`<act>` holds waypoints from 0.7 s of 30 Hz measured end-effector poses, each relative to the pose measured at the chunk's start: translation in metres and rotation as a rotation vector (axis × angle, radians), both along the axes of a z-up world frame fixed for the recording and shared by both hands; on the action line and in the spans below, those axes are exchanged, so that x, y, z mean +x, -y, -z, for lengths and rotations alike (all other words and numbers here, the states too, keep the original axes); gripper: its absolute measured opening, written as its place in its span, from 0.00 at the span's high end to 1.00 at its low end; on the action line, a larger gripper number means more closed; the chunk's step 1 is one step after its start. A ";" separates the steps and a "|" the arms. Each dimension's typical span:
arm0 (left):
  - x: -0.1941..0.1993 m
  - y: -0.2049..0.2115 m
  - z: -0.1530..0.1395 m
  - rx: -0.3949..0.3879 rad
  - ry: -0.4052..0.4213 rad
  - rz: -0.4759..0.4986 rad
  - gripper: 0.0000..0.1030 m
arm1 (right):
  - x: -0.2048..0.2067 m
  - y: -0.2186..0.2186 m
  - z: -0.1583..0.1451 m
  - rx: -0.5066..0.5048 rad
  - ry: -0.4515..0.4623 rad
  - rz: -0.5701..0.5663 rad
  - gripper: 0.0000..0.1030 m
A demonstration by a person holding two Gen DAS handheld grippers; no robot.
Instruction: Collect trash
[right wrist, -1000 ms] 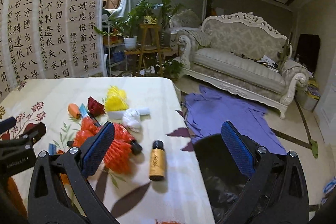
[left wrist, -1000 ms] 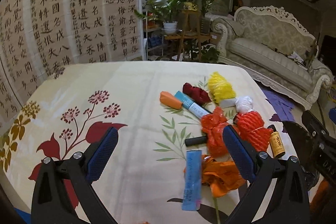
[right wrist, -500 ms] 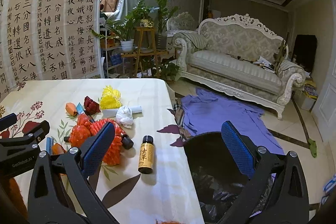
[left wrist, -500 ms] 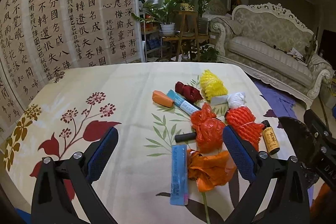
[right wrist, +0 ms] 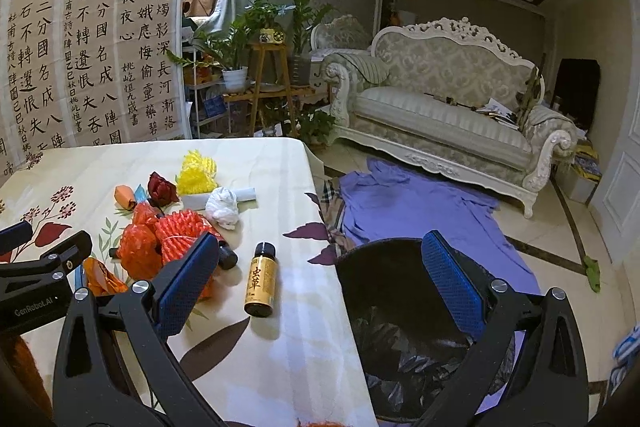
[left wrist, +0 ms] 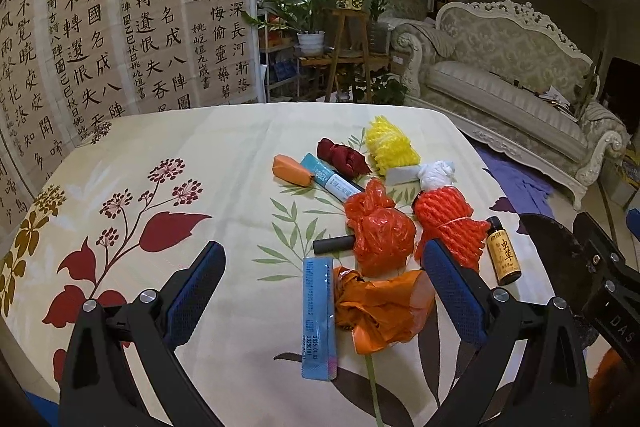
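Trash lies on the flowered tablecloth (left wrist: 168, 163): a blue wrapper strip (left wrist: 318, 319), an orange plastic bag (left wrist: 380, 307), a red-orange bag (left wrist: 380, 231), an orange foam net (left wrist: 448, 223), a small brown bottle (left wrist: 503, 253), a yellow net (left wrist: 390, 145), a white tissue wad (left wrist: 436, 173). My left gripper (left wrist: 320, 291) hangs open above the blue strip and orange bag, holding nothing. My right gripper (right wrist: 320, 281) is open and empty, spanning the table's right edge; the brown bottle (right wrist: 262, 281) lies between its fingers, and the black bin (right wrist: 384, 283) sits below.
A dark red wad (left wrist: 342, 157), an orange packet (left wrist: 290, 169), a light blue tube (left wrist: 332, 181) and a black cylinder (left wrist: 332, 245) also lie in the pile. Beyond the table are a purple cloth (right wrist: 420, 207) on the floor, a sofa (right wrist: 440, 107) and a plant stand (right wrist: 268, 83).
Both grippers have pulled back and risen a little, so the pile looks farther away and lower in the view. Both stay open; nothing was picked up.
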State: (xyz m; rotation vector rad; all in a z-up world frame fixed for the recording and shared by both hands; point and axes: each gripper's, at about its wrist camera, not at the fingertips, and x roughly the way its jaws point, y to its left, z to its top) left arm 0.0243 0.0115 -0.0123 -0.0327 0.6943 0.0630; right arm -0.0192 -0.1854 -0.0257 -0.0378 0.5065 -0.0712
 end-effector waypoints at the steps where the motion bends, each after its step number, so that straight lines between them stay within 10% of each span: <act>1: 0.000 0.001 0.001 0.004 0.001 0.001 0.06 | 0.000 0.000 0.000 0.000 0.000 0.001 0.04; 21: 0.001 0.009 0.002 0.001 0.016 0.024 0.06 | -0.004 0.005 0.009 0.000 -0.016 0.009 0.04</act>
